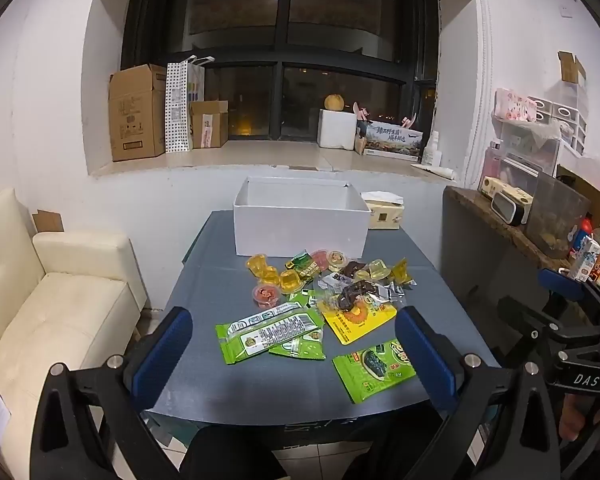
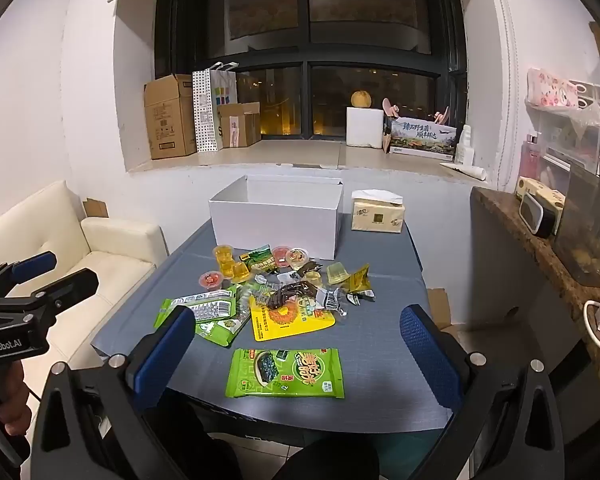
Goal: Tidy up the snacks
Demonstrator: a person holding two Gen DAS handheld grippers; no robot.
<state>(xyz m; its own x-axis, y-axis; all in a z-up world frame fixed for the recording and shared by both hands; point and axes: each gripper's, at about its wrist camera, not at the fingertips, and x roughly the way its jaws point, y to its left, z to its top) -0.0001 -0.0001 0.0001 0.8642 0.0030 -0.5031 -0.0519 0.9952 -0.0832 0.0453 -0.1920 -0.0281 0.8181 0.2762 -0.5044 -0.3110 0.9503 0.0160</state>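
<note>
Both grippers, left gripper (image 1: 294,354) and right gripper (image 2: 298,354), are held with jaws wide apart, nothing between them. Snacks (image 2: 284,300) are heaped just before the white box (image 2: 276,220) on the grey table (image 2: 380,344); one green seaweed packet (image 2: 286,374) is set nearest, apart from the heap.

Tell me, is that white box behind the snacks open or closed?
Open: the white box has no lid on top, and its inner walls show. Its floor is hidden.

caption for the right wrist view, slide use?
Open right gripper above a green seaweed packet, snack pile and white box beyond on the table.
</note>
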